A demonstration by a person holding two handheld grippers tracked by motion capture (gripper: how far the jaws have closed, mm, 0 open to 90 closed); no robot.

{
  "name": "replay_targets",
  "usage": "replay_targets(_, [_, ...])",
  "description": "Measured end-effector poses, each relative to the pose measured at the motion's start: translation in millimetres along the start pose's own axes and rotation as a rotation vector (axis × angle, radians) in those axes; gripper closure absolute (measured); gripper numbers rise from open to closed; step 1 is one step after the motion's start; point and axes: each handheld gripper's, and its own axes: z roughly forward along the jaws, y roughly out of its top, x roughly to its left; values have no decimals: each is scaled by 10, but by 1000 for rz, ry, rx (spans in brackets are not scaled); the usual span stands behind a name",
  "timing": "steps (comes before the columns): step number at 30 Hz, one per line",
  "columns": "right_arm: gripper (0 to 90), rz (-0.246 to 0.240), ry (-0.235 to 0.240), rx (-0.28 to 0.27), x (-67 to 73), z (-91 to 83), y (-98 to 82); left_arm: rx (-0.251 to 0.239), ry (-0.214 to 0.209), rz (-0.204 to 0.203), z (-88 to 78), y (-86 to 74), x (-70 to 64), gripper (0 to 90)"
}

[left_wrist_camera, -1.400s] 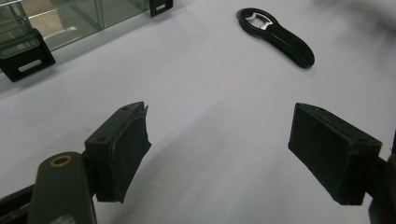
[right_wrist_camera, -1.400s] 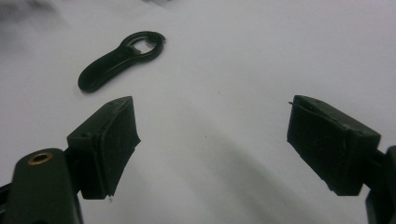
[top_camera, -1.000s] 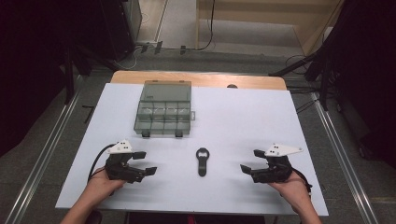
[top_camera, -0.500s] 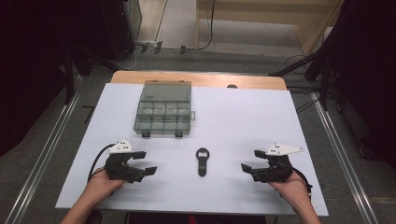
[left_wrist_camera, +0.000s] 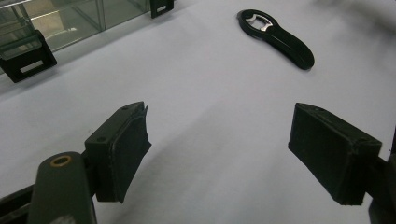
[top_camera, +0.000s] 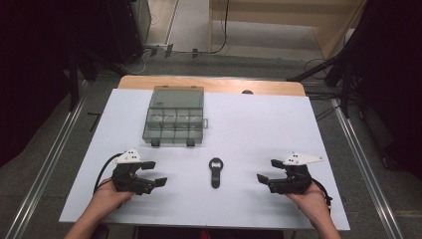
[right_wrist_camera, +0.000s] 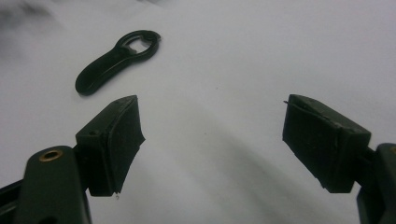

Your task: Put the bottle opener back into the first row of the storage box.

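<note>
Both hand-held grippers, left (top_camera: 155, 173) and right (top_camera: 267, 170), sat with jaws wide apart, holding nothing. Bottle opener (top_camera: 215, 172) lay flat on the table (top_camera: 259, 124) between them, 6 o'clock of the organizer box (top_camera: 173, 116). Risk: flat, thin handle; a shallow pinch would likely skid it instead of lifting.

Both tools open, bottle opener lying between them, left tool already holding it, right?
Not quite. The left tool holds nothing: in the left gripper view its jaws stand apart over bare table, the bottle opener lying beyond them. Right tool open too.
</note>
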Motion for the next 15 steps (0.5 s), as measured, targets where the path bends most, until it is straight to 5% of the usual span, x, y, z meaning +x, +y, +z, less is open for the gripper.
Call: replay_targets(15, [207, 90, -13, -15, 72, 48, 99, -6, 1, -3, -7, 2, -9, 195])
